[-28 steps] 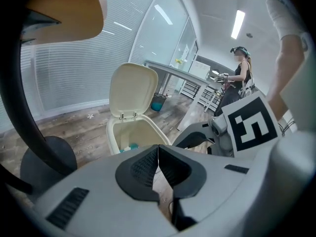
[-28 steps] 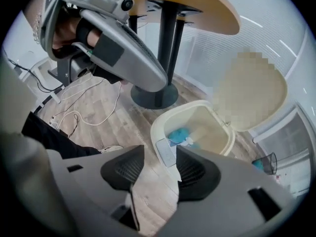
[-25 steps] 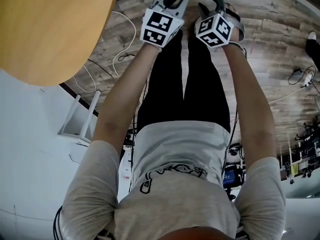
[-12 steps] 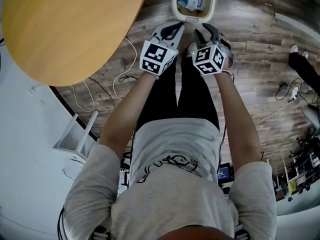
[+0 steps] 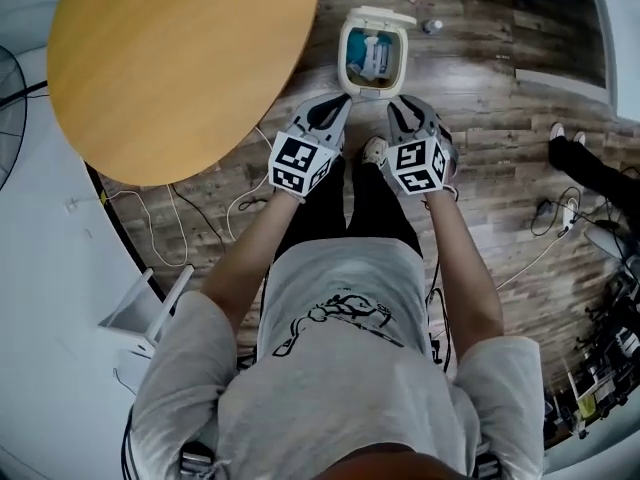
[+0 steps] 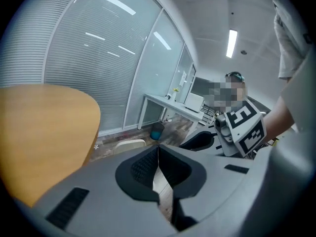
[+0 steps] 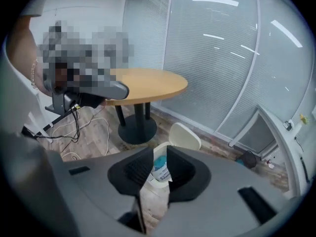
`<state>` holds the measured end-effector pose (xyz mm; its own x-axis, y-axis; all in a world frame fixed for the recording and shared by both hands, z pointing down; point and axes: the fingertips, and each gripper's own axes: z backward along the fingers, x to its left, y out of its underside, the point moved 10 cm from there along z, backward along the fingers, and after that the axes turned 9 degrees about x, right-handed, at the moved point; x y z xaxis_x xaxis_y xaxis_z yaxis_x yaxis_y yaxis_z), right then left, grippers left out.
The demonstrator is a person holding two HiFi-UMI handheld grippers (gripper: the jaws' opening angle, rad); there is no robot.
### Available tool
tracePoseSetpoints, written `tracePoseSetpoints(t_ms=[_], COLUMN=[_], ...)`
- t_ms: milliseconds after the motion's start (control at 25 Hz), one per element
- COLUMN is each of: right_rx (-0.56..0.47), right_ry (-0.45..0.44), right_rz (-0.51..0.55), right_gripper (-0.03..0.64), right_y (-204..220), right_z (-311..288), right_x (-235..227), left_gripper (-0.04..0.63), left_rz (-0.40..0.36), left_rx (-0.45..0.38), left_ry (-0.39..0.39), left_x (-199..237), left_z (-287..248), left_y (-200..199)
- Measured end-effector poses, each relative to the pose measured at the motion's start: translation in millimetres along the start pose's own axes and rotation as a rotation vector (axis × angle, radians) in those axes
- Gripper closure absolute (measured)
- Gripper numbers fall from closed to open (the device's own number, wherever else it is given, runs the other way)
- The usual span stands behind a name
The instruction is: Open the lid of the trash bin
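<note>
Standing on the wood floor (image 5: 500, 88), the person holds both grippers out side by side. The left gripper (image 5: 338, 106) has its jaws pressed together, empty. The right gripper (image 5: 400, 108) has just been closing its jaws; a narrow gap shows, with nothing between them. Just beyond, lower down, the trash bin (image 5: 344, 60) sits on the floor, its lid (image 5: 378, 15) tipped up at the far side. A round wooden table (image 5: 180, 58) stands to its left.
</note>
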<state>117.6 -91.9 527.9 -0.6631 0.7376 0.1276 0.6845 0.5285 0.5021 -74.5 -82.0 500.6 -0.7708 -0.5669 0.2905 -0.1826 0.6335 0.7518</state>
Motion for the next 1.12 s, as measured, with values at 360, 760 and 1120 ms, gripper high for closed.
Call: tracePoseSetpoints(t_ms=[360, 760, 1120], right_rx=[-0.172, -0.378, -0.516], right_ry=[0.016, 0.045, 0.080], right_rz=[-0.156, -0.261, -0.273], right_gripper=[0.558, 0.598, 0.602], right_y=[-39, -86, -121], right_z=[91, 194, 268], right_x=[-12, -24, -22], left_gripper=[0.575, 0.575, 0.575], left_rz=[-0.023, -0.125, -0.084], left_rx=[-0.118, -0.225, -0.337], left_ry=[-0.004, -0.013, -0.003], left_x=[-37, -74, -88], left_z=[64, 134, 188], left_y=[-65, -131, -175])
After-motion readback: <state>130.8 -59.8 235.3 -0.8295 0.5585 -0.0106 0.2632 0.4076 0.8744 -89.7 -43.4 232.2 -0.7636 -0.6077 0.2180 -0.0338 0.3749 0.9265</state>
